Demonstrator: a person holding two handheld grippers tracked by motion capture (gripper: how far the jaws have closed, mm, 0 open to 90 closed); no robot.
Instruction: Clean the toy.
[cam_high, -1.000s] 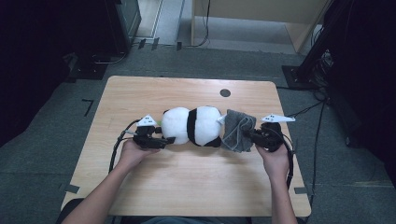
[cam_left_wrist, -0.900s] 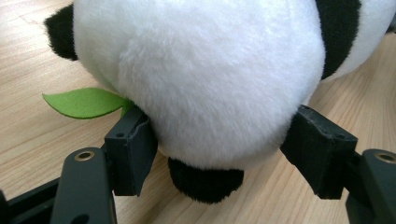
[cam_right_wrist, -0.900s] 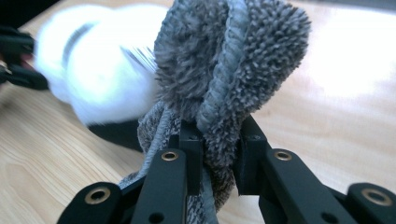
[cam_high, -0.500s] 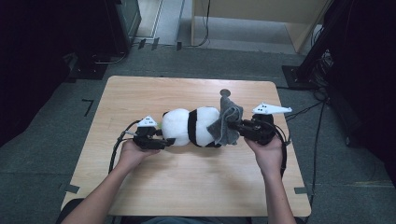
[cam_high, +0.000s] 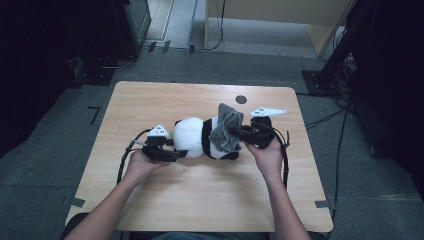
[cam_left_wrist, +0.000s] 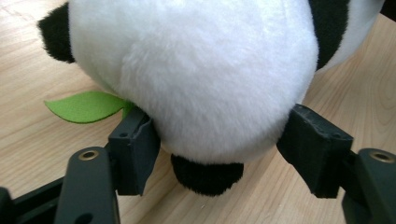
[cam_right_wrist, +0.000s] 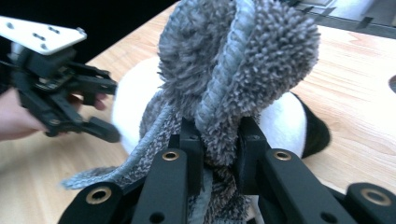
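Note:
A black and white plush panda (cam_high: 192, 137) lies on its side on the wooden table (cam_high: 200, 200). My left gripper (cam_high: 175, 150) is at its left end. In the left gripper view the pads (cam_left_wrist: 135, 140) rest against the white fur (cam_left_wrist: 196, 70) on both sides. These jaws have just been opening, with the panda still between them. My right gripper (cam_high: 240, 134) is shut on a bunched grey shaggy cloth (cam_high: 226, 131), held upright against the panda's right half. In the right gripper view the cloth (cam_right_wrist: 243, 56) rises from the shut jaws (cam_right_wrist: 219, 135), with the panda (cam_right_wrist: 280, 121) behind it.
A green felt leaf (cam_left_wrist: 86, 106) lies on the table under the panda. A round dark hole (cam_high: 241, 99) sits near the table's far edge. Black cables trail from both grippers. The left gripper (cam_right_wrist: 112, 111) and its hand show at the left of the right gripper view.
My right gripper has carried the grey cloth leftward and slightly up, from beside the panda's right end onto its body. The left hand and the panda have stayed put.

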